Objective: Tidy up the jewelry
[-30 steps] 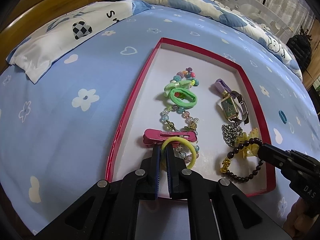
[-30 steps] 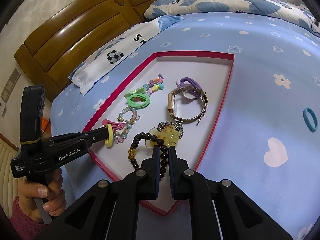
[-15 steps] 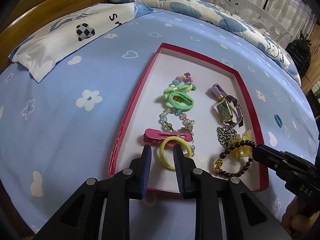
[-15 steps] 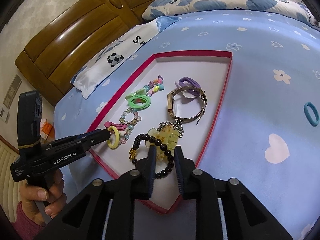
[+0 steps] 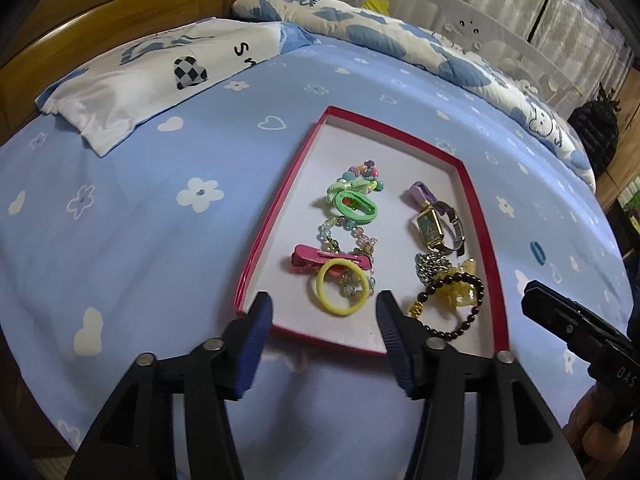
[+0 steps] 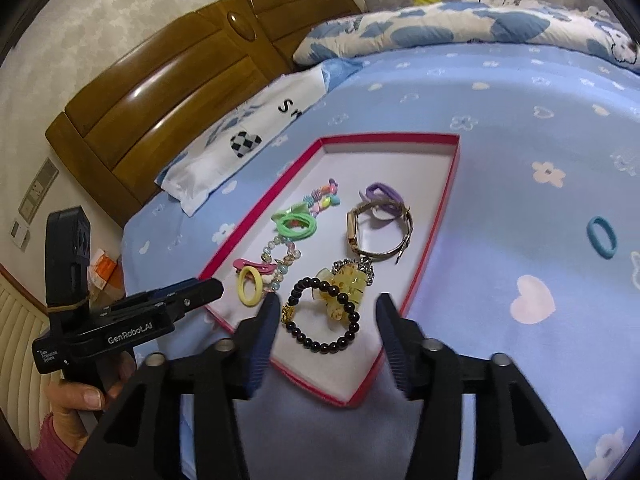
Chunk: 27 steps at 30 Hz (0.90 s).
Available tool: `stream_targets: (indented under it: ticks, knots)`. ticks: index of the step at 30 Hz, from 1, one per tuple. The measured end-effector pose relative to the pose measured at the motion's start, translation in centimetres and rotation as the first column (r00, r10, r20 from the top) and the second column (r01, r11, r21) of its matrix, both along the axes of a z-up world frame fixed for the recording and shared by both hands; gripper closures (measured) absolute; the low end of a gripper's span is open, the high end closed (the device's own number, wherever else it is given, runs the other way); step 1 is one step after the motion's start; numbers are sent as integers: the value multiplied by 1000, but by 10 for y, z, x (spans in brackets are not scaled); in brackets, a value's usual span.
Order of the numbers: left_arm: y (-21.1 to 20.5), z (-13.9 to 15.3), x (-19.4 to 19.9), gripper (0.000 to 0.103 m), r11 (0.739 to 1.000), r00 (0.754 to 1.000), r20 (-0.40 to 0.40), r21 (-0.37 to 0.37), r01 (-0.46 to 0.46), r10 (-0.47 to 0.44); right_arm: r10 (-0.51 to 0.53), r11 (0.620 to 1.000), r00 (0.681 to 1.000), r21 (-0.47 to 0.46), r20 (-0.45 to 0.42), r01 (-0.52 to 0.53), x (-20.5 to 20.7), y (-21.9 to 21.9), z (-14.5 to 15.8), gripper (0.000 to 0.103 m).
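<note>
A red tray (image 5: 280, 208) (image 6: 436, 240) lies on the blue bedsheet and holds several pieces of jewelry. My left gripper (image 5: 324, 309) hovers over the tray's near edge with its jaws opening. The yellow hair tie (image 5: 320, 285) (image 6: 241, 285) lies flat in the tray beyond its fingertips, untouched, beside a pink hair clip (image 5: 316, 258). My right gripper (image 6: 328, 309) is also opening. The dark bead bracelet (image 6: 320, 346) (image 5: 452, 332) rests free on a yellow claw clip (image 6: 346, 280). A gold watch (image 5: 430, 228) and a green hair tie (image 5: 356, 206) lie farther back.
A blue hair tie (image 6: 602, 238) (image 5: 538, 252) lies on the sheet right of the tray. A white pillow (image 5: 160, 76) and a wooden headboard (image 6: 168, 92) are at the far left. A folded quilt (image 5: 400, 36) runs along the back. A hand (image 6: 76, 396) holds the left gripper.
Both grippers went from shut to open, letting go of the yellow hair tie and the dark bead bracelet. Both drew back and rose from the tray.
</note>
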<state>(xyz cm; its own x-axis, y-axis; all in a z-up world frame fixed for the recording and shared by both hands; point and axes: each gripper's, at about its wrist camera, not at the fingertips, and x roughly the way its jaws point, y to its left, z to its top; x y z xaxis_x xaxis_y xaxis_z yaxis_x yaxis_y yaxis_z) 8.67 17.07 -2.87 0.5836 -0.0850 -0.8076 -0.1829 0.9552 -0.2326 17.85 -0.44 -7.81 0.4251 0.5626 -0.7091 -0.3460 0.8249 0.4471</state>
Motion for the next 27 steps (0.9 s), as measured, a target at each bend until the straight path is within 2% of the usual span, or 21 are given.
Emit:
stream_targets:
  ticks: [5,9,16,27]
  knots:
    - [0,10,-21,34,999,999,31,-30,-14,15,-24,1000,999,8,35,24,-10,-9,9,33]
    - [-4,19,-41,23,999,998,53,-35,-19,21,-37,999,997,11,63,36,-24,-17,15,30]
    - [-11,33,-74,21,999,997,78,-34,-8,11,-53,999,992,-2,112,54,-55,-32,25,30]
    - [-31,63,-112,20,1000,992,126,25,17,-20,-44,998,981,-43,187,53,-85,-43,54,28]
